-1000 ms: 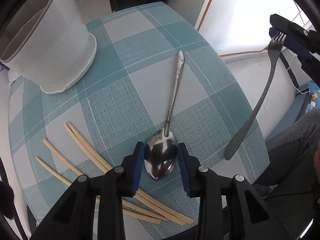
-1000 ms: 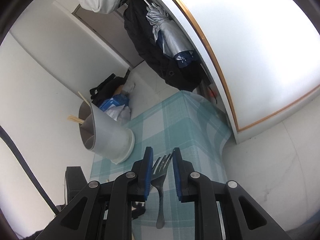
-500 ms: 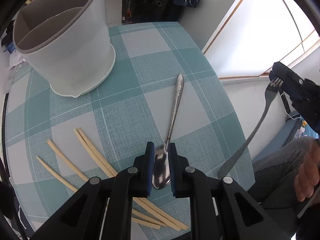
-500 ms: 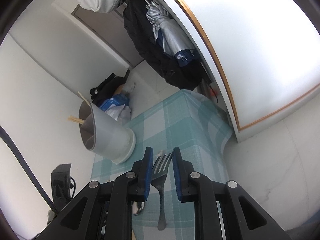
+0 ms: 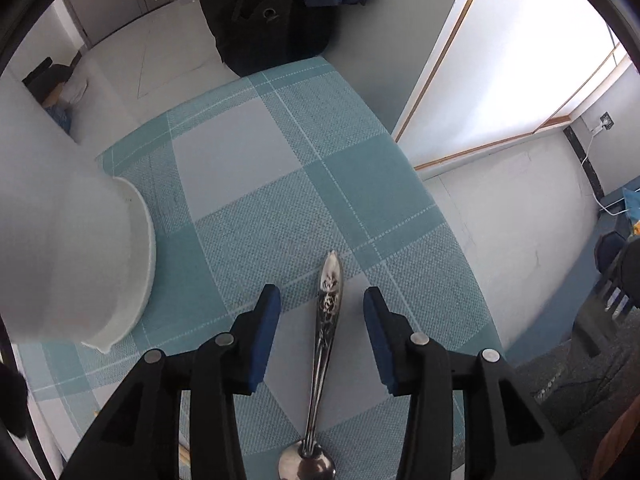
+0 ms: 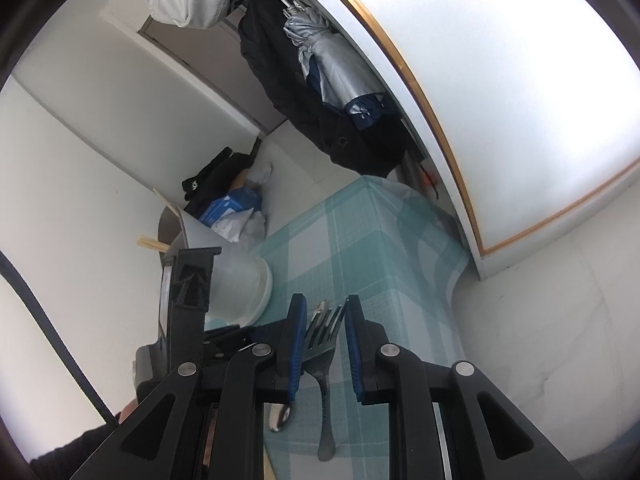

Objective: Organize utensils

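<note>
The spoon (image 5: 329, 320) lies flat on the checked surface (image 5: 248, 184), just to the right of the white utensil holder (image 5: 76, 256), its ornate handle pointing away from the camera and its bowl at the near edge of the left wrist view. The left gripper (image 5: 320, 332) hangs over the handle, jaws opening, the handle between the blue pads but touched by neither. The step in hand looks like a fresh try at picking up the spoon. Next, the jaws likely need to come down around the handle and close squarely, since the thin polished metal may slip. The right gripper (image 6: 323, 344), further from the holder, has its jaws closed on a fork (image 6: 325, 364) near the tines, the handle hanging down. Chopsticks (image 6: 154, 243) already stand in the holder.
</note>
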Action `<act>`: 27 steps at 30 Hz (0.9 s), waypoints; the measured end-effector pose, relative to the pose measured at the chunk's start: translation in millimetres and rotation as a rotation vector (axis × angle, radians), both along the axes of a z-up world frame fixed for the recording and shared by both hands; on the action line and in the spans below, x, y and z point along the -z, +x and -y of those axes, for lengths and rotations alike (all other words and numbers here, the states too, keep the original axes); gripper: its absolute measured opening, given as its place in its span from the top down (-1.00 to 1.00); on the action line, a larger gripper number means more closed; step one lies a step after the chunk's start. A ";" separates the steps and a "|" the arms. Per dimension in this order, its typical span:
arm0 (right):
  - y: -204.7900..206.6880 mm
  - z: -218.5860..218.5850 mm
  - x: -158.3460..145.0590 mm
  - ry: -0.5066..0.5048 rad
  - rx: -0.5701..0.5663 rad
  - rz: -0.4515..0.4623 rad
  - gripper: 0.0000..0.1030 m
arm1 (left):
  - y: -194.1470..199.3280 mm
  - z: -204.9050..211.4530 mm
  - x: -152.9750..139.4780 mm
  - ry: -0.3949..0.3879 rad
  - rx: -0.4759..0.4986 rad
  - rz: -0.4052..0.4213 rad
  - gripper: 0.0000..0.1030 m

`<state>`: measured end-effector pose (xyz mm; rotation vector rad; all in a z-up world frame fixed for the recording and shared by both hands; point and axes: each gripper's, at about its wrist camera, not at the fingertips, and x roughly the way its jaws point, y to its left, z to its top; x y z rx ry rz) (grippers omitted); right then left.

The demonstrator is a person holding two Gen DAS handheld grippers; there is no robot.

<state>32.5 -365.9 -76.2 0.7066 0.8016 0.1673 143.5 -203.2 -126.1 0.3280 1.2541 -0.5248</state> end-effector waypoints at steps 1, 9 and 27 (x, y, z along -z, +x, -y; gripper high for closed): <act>0.7 0.4 0.5 0.002 0.001 -0.002 0.65 | 2.2 4.7 0.3 -0.002 0.007 0.001 0.62; 7.0 0.4 3.3 0.013 0.005 -0.014 0.65 | 8.8 7.0 -6.5 -0.007 -0.034 -0.003 0.82; 5.3 -44.6 -17.9 -0.108 -0.091 0.122 0.68 | -51.1 -86.2 -91.3 -0.321 -0.182 0.254 0.97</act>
